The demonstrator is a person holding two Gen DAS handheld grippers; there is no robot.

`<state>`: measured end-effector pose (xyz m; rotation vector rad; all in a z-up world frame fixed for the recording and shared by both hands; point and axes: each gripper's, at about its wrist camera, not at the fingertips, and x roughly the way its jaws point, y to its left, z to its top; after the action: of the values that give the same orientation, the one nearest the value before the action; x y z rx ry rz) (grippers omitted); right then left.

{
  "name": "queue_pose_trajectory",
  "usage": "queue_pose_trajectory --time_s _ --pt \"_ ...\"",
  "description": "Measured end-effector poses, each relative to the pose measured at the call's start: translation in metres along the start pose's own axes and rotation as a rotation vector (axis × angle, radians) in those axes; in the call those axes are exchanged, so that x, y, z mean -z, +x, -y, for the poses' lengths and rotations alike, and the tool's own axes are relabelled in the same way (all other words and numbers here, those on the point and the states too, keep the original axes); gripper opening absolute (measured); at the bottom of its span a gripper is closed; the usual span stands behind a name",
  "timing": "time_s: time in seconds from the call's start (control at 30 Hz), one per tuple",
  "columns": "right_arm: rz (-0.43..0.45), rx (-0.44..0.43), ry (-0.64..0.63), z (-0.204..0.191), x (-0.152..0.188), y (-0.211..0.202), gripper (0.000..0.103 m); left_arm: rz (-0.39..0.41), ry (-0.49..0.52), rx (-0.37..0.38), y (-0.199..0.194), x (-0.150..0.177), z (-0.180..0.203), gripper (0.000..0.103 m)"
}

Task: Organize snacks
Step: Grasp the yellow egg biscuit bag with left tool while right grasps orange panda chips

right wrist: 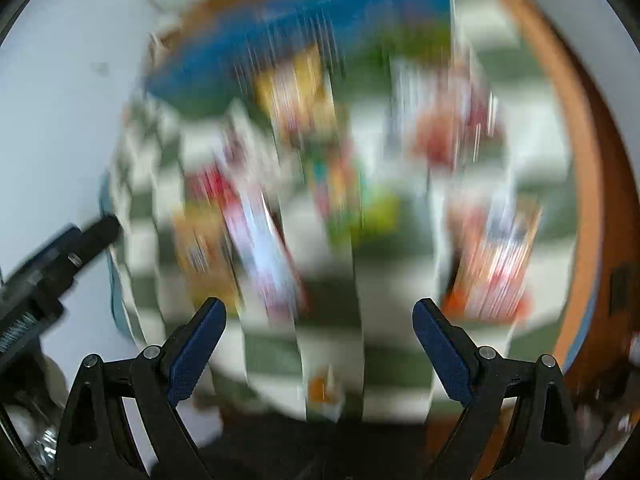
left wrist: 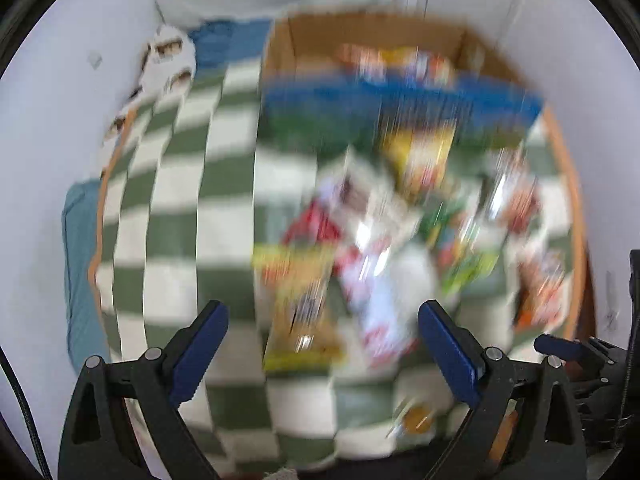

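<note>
Both views are motion-blurred. Several snack packets lie scattered on a green-and-white checked cloth [left wrist: 180, 208]: a yellow packet [left wrist: 300, 308], a white-and-red packet [left wrist: 376, 300], a green packet [left wrist: 464, 264] and an orange-red packet [left wrist: 540, 292]. A cardboard box [left wrist: 360, 36] with a blue front holds more snacks at the far end. My left gripper [left wrist: 322, 316] is open and empty above the yellow and white packets. My right gripper [right wrist: 320, 316] is open and empty above the cloth, with the orange-red packet [right wrist: 492, 264] to its right.
The cloth covers a round wooden table [right wrist: 588, 184] whose rim shows at the right. White slippers [left wrist: 168, 60] and a blue mat [left wrist: 228, 40] lie beyond the table at far left. The other gripper shows at the edge of each view [left wrist: 576, 352].
</note>
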<state>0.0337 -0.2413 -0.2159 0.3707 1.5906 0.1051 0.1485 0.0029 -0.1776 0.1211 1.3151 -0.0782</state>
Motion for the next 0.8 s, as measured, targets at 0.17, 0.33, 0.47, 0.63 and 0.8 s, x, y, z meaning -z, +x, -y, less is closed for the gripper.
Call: queue_pose_trajectory --time_s 0.17,0.33,0.47,0.63,0.8 --pt "-0.189 -0.066 0.125 0.021 0.049 0.076 0.078 -0.119 0.013 -0.039 0.042 0.053 -0.013 0.097" --pt "-0.233 -0.068 0.193 0.026 0.066 0.116 0.07 -0.166 -0.021 -0.045 0.059 0.075 -0.032 0.097" --pt "-0.206 -0.013 0.148 0.011 0.067 0.133 0.047 -0.184 -0.046 -0.039 0.065 0.082 -0.041 0.097" --pt "-0.104 0.01 0.077 -0.01 0.059 0.109 0.04 -0.165 -0.087 -0.026 0.061 0.067 -0.051 0.097" --pt "0.033 0.048 0.045 -0.016 0.01 0.067 0.04 -0.185 -0.129 0.005 0.079 0.031 -0.054 0.097"
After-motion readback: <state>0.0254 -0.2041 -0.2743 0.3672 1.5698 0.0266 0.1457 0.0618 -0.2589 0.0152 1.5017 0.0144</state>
